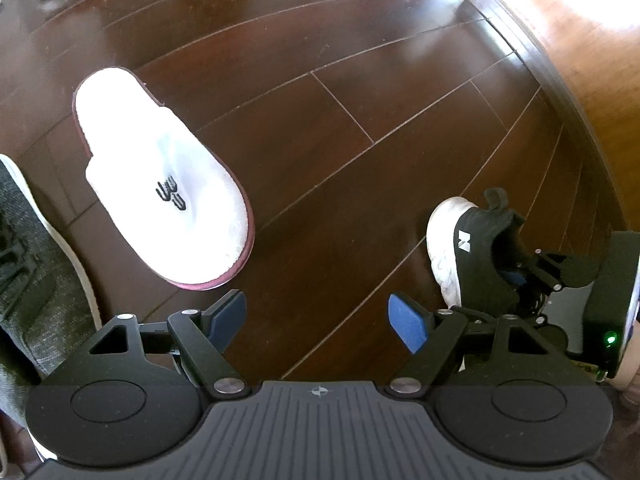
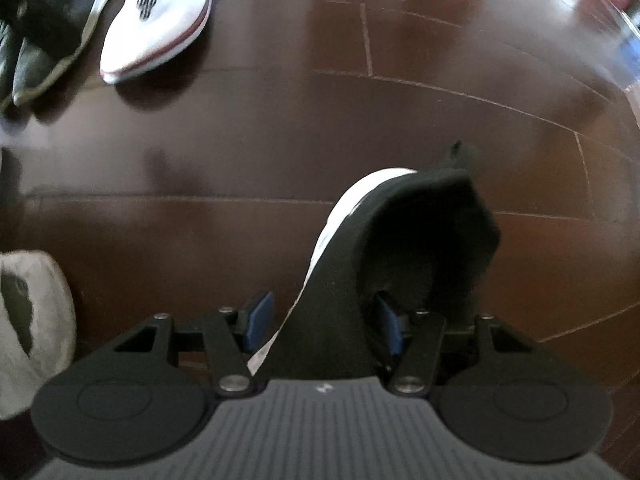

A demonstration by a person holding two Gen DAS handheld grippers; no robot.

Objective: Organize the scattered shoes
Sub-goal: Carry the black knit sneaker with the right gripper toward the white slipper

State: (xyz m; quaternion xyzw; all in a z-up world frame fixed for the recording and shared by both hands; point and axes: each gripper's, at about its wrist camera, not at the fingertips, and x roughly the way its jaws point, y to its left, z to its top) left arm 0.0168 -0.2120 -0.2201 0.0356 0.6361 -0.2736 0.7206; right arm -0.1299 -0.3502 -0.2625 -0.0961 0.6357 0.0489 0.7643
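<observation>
Sneaker, pinched only by its collar in the right gripper, could be dropped; the left gripper is held wide, empty.

Daylight pours in from the upper right, throwing white glare across the dark wooden floor and blowing out the white slipper in the left wrist view. The right wrist view is dimmer and smeared with blur. Fisheye distortion bends floorboards at both frames' edges.
</observation>
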